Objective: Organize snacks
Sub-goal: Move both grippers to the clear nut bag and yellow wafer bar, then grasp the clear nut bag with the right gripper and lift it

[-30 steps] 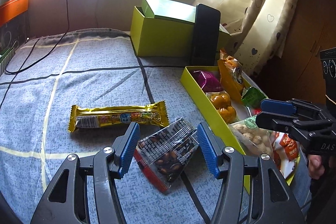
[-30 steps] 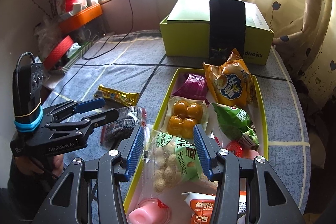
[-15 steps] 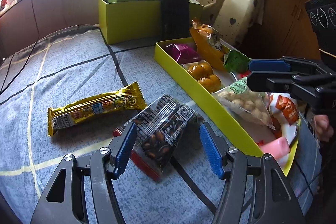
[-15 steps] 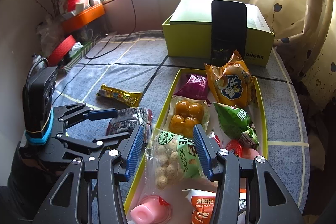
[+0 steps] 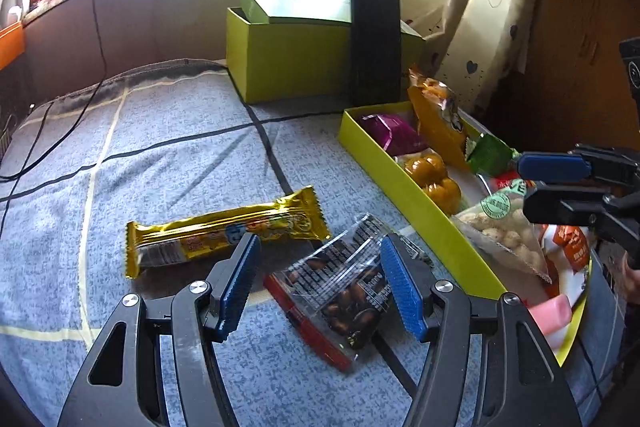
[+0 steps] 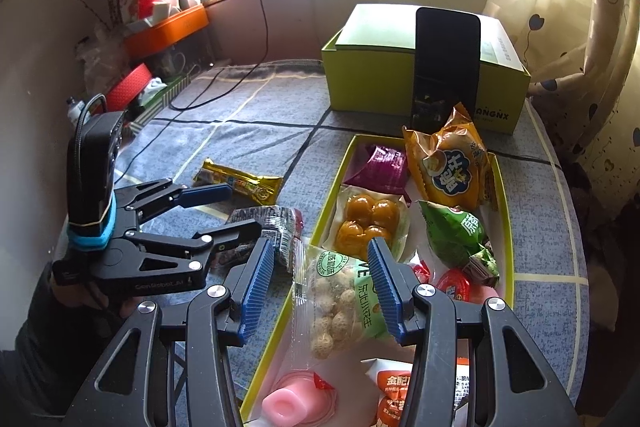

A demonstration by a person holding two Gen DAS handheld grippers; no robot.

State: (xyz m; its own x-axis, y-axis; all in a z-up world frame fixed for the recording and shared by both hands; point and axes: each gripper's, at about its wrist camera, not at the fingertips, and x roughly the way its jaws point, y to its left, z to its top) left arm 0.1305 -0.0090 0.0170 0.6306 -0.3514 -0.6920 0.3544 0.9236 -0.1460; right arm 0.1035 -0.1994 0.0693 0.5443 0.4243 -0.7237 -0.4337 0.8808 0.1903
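A clear packet of dark nuts (image 5: 340, 291) lies on the blue-grey cloth, between the open jaws of my left gripper (image 5: 316, 255), which hangs just over it. It also shows in the right wrist view (image 6: 268, 227). A gold snack bar (image 5: 224, 231) lies just left of it. The yellow tray (image 5: 404, 183) to the right holds several snacks. My right gripper (image 6: 320, 255) is open over a bag of peanuts (image 6: 340, 299) that lies at the tray's near left rim (image 6: 280, 339); the jaws stand apart from the bag.
A green box (image 5: 296, 67) stands at the back with a black phone (image 5: 374, 43) leaning on it. Cables (image 5: 48, 115) trail over the cloth at the far left. A curtain (image 6: 580, 39) hangs at the right. Clutter (image 6: 160, 15) fills the far left shelf.
My left gripper has swung slightly and come a little nearer to the nut packet, which stays between its open jaws. My right gripper has stayed over the peanut bag.
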